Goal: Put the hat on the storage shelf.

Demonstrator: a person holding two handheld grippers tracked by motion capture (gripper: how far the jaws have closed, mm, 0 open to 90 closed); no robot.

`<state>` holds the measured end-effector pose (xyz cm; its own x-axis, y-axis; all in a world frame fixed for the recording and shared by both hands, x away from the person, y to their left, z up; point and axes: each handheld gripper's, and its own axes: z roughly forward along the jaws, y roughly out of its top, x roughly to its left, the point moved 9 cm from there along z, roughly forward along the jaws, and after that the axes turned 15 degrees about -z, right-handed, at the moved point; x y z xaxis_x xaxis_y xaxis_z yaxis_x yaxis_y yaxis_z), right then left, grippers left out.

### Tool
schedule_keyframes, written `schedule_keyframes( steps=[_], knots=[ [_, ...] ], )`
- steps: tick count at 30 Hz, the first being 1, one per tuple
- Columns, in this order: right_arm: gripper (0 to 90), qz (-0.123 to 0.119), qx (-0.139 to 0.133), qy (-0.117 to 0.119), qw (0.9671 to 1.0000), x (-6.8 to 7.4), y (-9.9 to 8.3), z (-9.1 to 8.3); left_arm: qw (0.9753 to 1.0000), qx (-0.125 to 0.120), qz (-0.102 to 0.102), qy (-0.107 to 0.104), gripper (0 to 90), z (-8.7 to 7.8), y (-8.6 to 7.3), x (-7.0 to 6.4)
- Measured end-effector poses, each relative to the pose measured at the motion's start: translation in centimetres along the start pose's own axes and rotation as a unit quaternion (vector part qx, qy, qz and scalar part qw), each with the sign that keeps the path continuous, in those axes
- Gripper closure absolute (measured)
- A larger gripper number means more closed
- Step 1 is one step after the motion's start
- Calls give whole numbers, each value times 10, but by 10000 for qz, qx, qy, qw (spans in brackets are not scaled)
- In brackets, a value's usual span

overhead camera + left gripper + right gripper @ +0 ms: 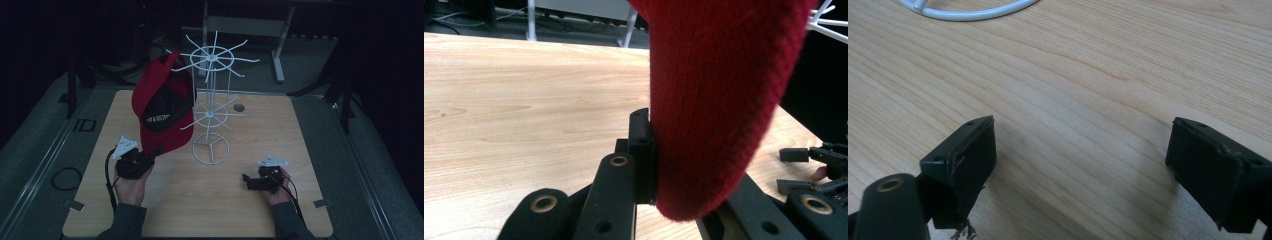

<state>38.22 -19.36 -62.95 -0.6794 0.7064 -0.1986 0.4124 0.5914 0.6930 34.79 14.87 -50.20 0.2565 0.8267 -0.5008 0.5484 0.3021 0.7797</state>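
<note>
A red cap with a black panel and white lettering hangs against a white wire rack at the middle of the wooden table. My left gripper is shut on the cap's lower edge. In the left gripper view the red fabric fills the gap between the jaws, one black pad presses on it, and the other pad is hidden behind it. My right gripper rests low over the table near the front right, open with bare wood between its jaws. It also appears in the left gripper view.
The rack's round base ring stands between the two grippers, and its rim lies just ahead of the right jaws. A small dark disc lies on the table behind the rack. A grey desk frame stands beyond the table.
</note>
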Motion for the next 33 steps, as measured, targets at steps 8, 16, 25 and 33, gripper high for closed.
schedule_keyframes(
  steps=[8,16,25,33],
  knots=[
    [125,-1,4,3,10000,0,0,0,9999,-30,-101,-60,632,-1,-2,3],
    [125,2,5,8,10000,0,0,0,9999,-4,-116,7,539,0,-6,8],
    [125,-14,1,4,10000,0,0,0,9997,94,-100,187,461,1,-16,20],
    [125,2,10,12,10000,0,0,0,9993,168,-10,329,451,3,-25,31]
  ],
)
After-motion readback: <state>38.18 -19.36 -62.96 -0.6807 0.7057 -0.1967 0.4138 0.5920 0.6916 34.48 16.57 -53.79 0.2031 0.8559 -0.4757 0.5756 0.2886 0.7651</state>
